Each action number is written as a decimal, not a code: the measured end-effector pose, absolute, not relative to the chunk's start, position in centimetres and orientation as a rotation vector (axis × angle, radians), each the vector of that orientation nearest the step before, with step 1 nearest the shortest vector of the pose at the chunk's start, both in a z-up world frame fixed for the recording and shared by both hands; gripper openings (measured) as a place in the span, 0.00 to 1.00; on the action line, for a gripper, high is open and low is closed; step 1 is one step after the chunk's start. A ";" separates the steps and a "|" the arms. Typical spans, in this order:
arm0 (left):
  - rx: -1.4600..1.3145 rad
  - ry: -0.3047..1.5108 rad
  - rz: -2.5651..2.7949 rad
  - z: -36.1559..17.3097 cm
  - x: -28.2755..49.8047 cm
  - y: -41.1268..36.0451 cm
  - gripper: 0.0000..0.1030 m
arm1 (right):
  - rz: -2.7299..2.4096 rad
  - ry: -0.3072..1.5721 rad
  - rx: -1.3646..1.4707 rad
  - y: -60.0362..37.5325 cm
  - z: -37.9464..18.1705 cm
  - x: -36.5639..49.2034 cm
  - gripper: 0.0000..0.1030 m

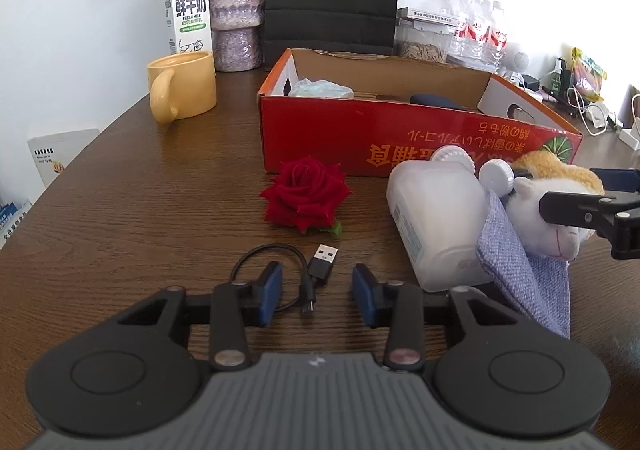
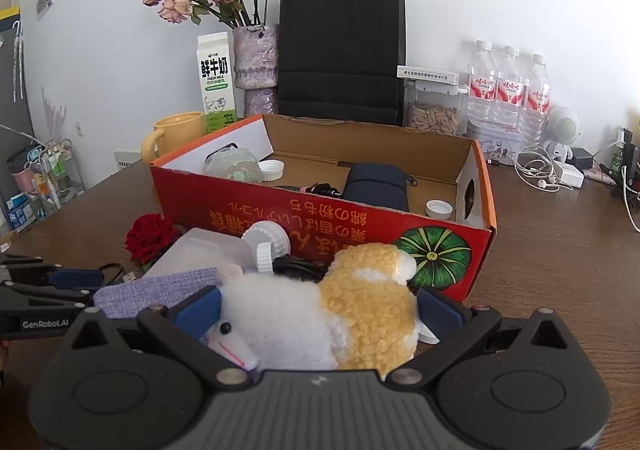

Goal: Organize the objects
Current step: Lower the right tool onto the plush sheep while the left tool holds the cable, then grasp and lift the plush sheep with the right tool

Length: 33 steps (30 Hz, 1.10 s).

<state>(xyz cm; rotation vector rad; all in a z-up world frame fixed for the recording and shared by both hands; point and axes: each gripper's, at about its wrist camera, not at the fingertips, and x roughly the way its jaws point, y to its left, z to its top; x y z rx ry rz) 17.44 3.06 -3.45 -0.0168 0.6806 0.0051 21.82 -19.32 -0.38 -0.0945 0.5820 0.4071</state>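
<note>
A red cardboard box [image 1: 360,138] [image 2: 280,206] stands open on the brown table [image 1: 140,218]. A red rose [image 1: 306,194] [image 2: 150,236], a short black USB cable [image 1: 308,270], a white plastic jug [image 1: 432,214] [image 2: 208,250], a lilac cloth [image 1: 524,270] [image 2: 160,288] and a white-and-tan plush toy [image 1: 556,190] [image 2: 320,314] lie in front of the box. My left gripper [image 1: 316,292] is open and empty, its fingers either side of the cable. My right gripper [image 2: 320,308] stands with its jaws wide, one on each side of the plush toy; it also shows in the left wrist view [image 1: 592,210].
A yellow mug [image 1: 182,84], milk carton [image 1: 188,6], vase of dried roses [image 2: 256,62] and black paper bag [image 2: 340,50] stand behind the box. Water bottles [image 2: 508,90], a seed jar [image 2: 434,110] and cables [image 2: 536,168] are at the back right. The box holds a dark pouch [image 2: 378,182] and caps.
</note>
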 end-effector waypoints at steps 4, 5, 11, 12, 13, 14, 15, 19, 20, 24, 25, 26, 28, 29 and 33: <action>-0.026 0.677 -0.002 -3.4 17.4 3.2 0.13 | 0.413 0.579 -0.108 -19.2 -0.5 21.7 1.00; -0.027 0.674 0.000 -3.4 17.3 3.3 0.13 | 0.414 0.578 -0.106 -19.3 -0.5 21.7 1.00; -0.046 0.646 -0.001 -2.9 16.7 3.4 0.13 | 0.415 0.553 -0.097 -19.5 -0.3 21.2 0.95; -0.047 0.641 0.002 -2.7 16.6 3.5 0.13 | 0.413 0.543 -0.099 -19.6 -0.2 21.0 0.91; -0.049 0.637 0.003 -2.6 16.6 3.6 0.13 | 0.411 0.535 -0.098 -19.6 0.0 20.8 0.86; -0.050 0.635 0.002 -2.5 16.5 3.6 0.13 | 0.409 0.528 -0.094 -19.8 0.1 20.7 0.84; -0.051 0.632 0.004 -2.4 16.4 3.6 0.12 | 0.404 0.523 -0.089 -20.0 0.3 20.6 0.75; -0.052 0.633 0.005 -2.3 16.3 3.5 0.13 | 0.383 0.522 -0.064 -21.0 0.8 20.6 0.68; -0.053 0.632 0.005 -2.2 16.2 3.5 0.13 | 0.380 0.522 -0.058 -21.3 0.8 20.6 0.72; -0.055 0.625 0.006 -2.0 16.0 3.6 0.13 | 0.378 0.525 -0.043 -22.1 1.2 20.4 0.99; -0.055 0.624 0.007 -2.0 16.0 3.6 0.13 | 0.387 0.534 -0.038 -22.3 1.3 20.5 1.00; -0.056 0.625 0.007 -2.0 16.1 3.6 0.13 | 0.400 0.547 -0.038 -22.2 1.4 20.6 1.00; -0.056 0.626 0.004 -2.0 16.1 3.6 0.13 | 0.412 0.571 -0.049 -21.9 1.3 20.8 1.00; -0.056 0.628 0.003 -2.1 16.1 3.6 0.13 | 0.418 0.589 -0.057 -21.6 1.2 21.1 1.00; -0.053 0.629 0.000 -2.0 16.1 3.6 0.13 | 0.476 0.720 -0.048 -20.9 0.9 23.3 1.00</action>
